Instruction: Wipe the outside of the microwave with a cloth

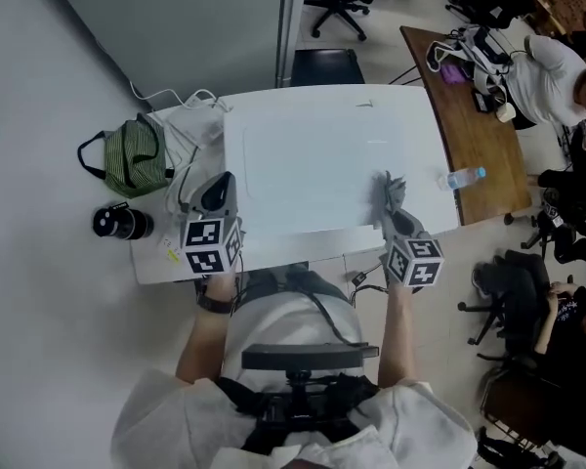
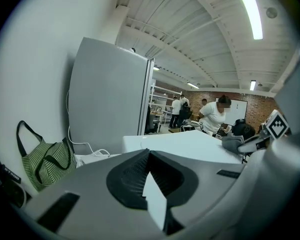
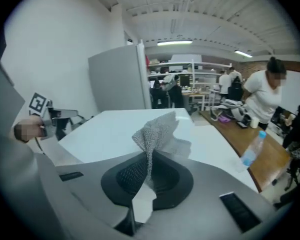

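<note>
1. Grey cloth (image 1: 390,190) is pinched in the right gripper (image 1: 389,208) in the head view, lying on top of the white microwave (image 1: 313,164) toward the counter's (image 1: 161,260) front right corner; the left gripper (image 1: 218,191) sits near the front left corner; a green striped bag (image 1: 137,154) lies by the far left corner, a white cable (image 1: 190,101) near it.
2. Left gripper view: the left gripper (image 2: 149,154) has its jaws pressed together with nothing between them; the microwave (image 2: 190,144) top stretches ahead; the bag (image 2: 45,164) shows at the left.
3. Right gripper view: the right gripper (image 3: 149,159) has its jaws clamped on the cloth (image 3: 157,131), which stands up in a crumpled peak above the microwave (image 3: 110,129); a water bottle (image 3: 252,149) lies on a wooden table (image 3: 270,159) beyond the counter's right edge.
</note>
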A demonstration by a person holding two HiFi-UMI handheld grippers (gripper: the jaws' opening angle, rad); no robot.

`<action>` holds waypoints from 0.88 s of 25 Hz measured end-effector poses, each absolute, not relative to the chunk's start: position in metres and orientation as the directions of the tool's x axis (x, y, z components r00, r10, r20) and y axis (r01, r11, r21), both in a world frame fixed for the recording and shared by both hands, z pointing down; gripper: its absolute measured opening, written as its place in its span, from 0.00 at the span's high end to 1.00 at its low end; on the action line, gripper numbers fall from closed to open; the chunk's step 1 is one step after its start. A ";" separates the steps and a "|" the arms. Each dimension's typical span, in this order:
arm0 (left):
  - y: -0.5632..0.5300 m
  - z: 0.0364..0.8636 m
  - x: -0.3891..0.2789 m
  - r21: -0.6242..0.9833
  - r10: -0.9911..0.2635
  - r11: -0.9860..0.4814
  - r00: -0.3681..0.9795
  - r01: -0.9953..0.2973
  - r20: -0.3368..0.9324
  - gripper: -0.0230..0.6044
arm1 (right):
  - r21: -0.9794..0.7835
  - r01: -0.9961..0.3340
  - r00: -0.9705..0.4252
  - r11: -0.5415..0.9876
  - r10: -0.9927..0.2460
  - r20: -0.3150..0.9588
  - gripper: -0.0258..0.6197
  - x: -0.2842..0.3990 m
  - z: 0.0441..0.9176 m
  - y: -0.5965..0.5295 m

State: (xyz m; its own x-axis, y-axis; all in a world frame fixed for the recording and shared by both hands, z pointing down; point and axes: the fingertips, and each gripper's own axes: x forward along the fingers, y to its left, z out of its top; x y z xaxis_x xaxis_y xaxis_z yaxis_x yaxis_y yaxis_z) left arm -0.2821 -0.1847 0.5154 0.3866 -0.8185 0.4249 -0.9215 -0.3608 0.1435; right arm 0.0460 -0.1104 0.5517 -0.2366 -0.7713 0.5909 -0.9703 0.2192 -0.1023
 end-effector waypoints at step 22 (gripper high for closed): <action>-0.117 0.518 -0.322 0.164 -0.874 -0.266 0.310 -0.950 0.374 0.93 | -0.540 -0.578 -0.815 0.611 -0.463 0.349 0.92 -0.217 0.560 -0.024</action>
State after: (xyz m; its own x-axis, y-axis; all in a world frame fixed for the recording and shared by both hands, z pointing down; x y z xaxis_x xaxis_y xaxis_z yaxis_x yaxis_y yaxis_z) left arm -0.3217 -0.1168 0.5180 0.3095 -0.8744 0.3737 -0.9499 -0.2662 0.1638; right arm -0.2167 -0.0244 0.5603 -0.8151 -0.4627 0.3487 -0.5782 0.6115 -0.5402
